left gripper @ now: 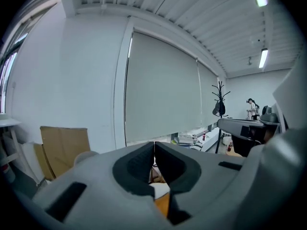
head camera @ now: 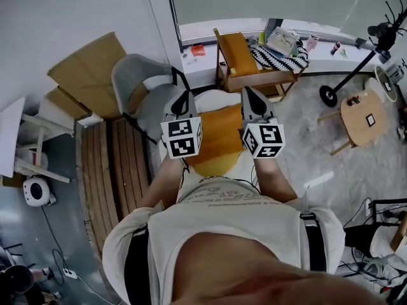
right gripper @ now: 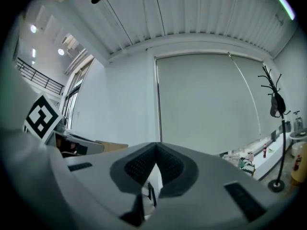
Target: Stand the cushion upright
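In the head view an orange cushion (head camera: 219, 135) rests on a white round seat (head camera: 218, 98) right in front of the person. My left gripper (head camera: 184, 98) and right gripper (head camera: 249, 94) are held up side by side above the cushion's left and right edges, apart from it. Both are shut with nothing between the jaws. In the left gripper view my left gripper (left gripper: 154, 145) points roughly level at the window blind, and a sliver of the orange cushion (left gripper: 162, 206) shows below it. My right gripper (right gripper: 156, 147) points at the wall and blind.
A grey chair (head camera: 135, 81) stands to the left of the seat. Behind it is a wooden chair (head camera: 236, 54) holding another orange cushion. To the right are a round wooden side table (head camera: 362, 116) and a black stand base (head camera: 329, 95). Wooden slats (head camera: 108, 170) and cardboard (head camera: 89, 72) lie at the left.
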`<state>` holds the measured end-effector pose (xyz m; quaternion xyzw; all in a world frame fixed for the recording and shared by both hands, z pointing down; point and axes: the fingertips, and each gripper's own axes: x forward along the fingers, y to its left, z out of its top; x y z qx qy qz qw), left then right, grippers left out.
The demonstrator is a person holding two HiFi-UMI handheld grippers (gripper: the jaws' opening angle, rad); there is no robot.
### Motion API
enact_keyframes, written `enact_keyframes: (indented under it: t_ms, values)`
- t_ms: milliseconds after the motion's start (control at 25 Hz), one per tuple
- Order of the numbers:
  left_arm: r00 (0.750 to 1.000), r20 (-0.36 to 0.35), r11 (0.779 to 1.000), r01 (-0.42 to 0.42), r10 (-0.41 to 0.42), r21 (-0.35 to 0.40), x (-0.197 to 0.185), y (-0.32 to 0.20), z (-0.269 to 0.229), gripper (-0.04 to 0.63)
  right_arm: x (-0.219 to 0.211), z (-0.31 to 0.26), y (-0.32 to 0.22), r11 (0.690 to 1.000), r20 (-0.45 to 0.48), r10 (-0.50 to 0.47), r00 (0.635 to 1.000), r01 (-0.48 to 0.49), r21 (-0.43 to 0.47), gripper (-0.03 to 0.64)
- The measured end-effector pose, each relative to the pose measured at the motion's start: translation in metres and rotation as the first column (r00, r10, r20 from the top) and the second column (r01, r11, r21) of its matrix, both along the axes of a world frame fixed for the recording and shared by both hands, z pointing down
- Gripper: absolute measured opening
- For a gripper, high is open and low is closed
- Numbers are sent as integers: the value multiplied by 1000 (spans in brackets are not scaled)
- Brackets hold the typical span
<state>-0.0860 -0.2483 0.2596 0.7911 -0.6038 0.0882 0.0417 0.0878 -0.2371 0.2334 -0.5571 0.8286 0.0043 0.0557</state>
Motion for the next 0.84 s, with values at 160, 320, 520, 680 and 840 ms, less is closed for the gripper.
enact_keyframes:
  t_ms: [160, 320, 520, 680, 840]
  values:
    - [1000, -4, 1000, 11, -11, -6, -10, -2, 3, 21, -15, 0, -1, 1000, 3, -28, 1000, 28, 6, 29]
    - [1000, -10, 1000, 9, -9, 0, -16, -2, 2, 21, -24, 0, 0, 999, 5, -47, 999, 47, 1, 29]
    - [1000, -26, 1000, -5, 5, -7, -19, 6, 2, 21, -31, 0, 6, 998, 6, -58, 998, 58, -2, 29]
    - [1000, -24, 1000, -6, 6, -11, -21, 12, 6, 21, -34, 3, 14, 998, 12, -60, 998, 60, 4, 29]
    - [1000, -19, 1000, -10, 10, -29, -23, 17, 9, 21, -36, 1, 23, 998, 33, -65, 997, 65, 17, 29]
